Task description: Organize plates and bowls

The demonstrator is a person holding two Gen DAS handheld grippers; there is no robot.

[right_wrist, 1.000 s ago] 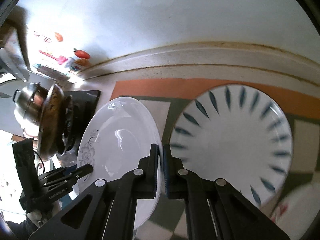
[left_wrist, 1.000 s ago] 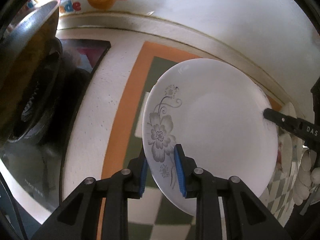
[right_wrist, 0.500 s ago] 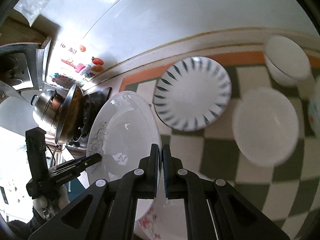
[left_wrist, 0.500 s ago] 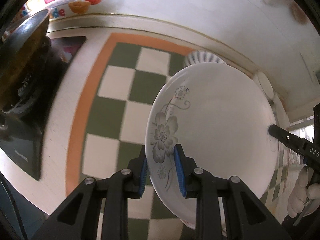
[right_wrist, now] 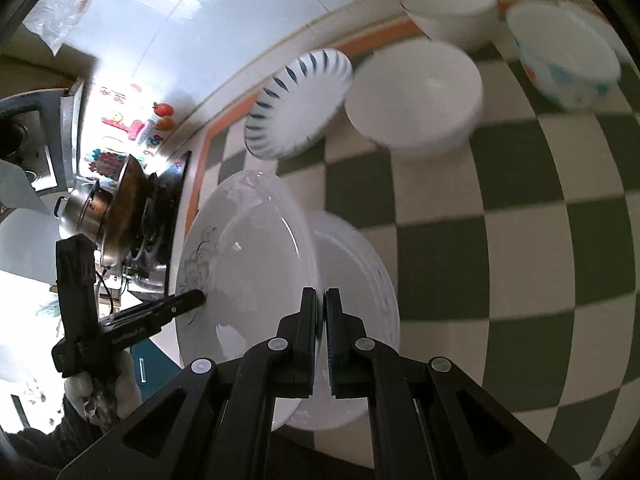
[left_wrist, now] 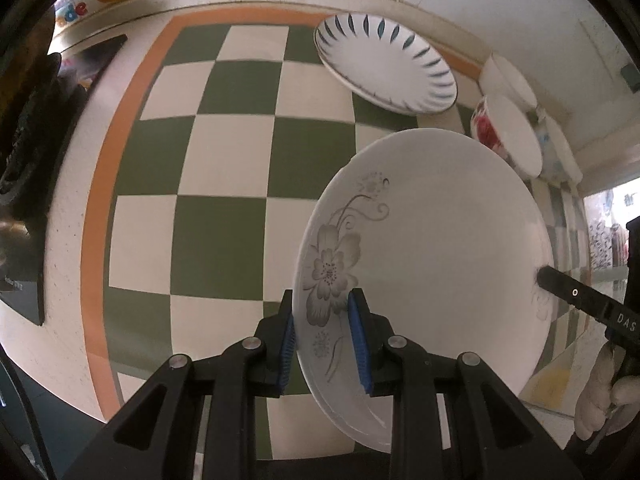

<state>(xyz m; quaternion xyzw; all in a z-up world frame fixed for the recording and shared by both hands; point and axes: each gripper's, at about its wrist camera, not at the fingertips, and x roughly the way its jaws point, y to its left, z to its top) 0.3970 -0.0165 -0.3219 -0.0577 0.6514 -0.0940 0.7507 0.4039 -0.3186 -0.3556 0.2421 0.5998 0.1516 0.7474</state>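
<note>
A white plate with a grey flower hangs tilted above the checkered cloth, held at two opposite edges. My left gripper is shut on its flowered rim. My right gripper is shut on the far rim, and in the left wrist view it shows as a black tip at that edge. From the right wrist, the held plate hangs just above another white plate lying on the cloth. The left gripper appears there too.
A blue-streaked plate lies near the back wall. To its right stand a white bowl, a second white bowl and a blue-flowered bowl. A pot and a wok sit on the stove at the left.
Both grippers carried the flower plate to the right along the counter, away from the stove. The bowls and a white plate beneath have come into view. Both grips are unchanged.
</note>
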